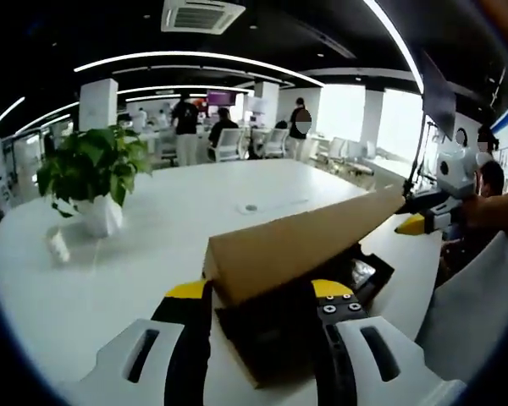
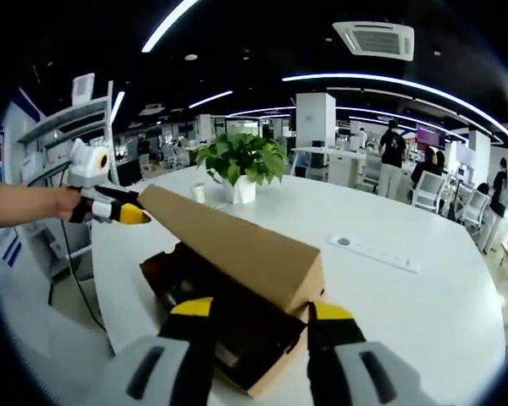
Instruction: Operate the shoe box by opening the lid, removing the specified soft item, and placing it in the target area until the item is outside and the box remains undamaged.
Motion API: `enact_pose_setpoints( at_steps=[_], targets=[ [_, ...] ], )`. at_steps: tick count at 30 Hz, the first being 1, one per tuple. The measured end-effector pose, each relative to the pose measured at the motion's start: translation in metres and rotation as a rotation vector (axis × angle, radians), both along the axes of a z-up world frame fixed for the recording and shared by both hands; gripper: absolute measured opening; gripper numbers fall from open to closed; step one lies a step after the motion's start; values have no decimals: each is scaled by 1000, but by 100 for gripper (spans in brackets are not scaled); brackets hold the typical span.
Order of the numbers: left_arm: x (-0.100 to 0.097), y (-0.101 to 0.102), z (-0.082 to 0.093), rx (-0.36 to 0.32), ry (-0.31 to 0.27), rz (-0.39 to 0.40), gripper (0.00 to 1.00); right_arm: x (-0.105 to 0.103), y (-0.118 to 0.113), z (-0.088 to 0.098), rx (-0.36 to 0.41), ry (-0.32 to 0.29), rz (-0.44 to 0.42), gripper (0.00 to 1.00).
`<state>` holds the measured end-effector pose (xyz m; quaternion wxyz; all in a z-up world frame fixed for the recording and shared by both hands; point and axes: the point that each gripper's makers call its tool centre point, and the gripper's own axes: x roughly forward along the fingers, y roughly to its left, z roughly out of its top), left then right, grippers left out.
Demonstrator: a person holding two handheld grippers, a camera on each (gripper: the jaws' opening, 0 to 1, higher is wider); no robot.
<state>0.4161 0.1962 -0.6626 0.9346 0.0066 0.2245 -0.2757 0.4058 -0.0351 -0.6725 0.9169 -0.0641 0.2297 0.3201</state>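
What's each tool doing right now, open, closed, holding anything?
Left tool: jaws spread at the near end of the raised cardboard lid, open.
Right tool: jaws spread at its end of the lid, open.

1. A large white bench (image 1: 262,182) with rounded edges fills the foreground of an open-plan office.
2. A leafy plant (image 1: 93,165) in a white pot stands on the bench, with a small cup (image 2: 200,194) just beside it.
3. Curved strip lights (image 1: 195,59) sweep across a dark ceiling; an air vent (image 2: 374,38) is set into it.
4. White pillars (image 2: 315,118) rise behind.
5. People stand and sit among white chairs (image 1: 229,144) in the distance.
6. Bright windows (image 1: 343,110) line the far wall.
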Motion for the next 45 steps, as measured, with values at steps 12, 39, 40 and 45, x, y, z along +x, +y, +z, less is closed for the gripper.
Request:
enact_pose_setpoints(
  at_steps=[12, 39, 40, 45],
  targets=[
    [12, 4, 6, 12, -18, 22, 35, 11, -3, 6, -12, -22, -5, 35],
    [43, 17, 14, 45, -53, 90, 15, 34, -4, 18, -11, -46, -16, 34],
    [44, 17, 14, 45, -54, 91, 14, 35, -4, 18, -11, -47, -17, 34],
    [50, 20, 15, 49, -55, 103, 9, 38, -4, 19, -11, -53, -16, 34]
  ],
)
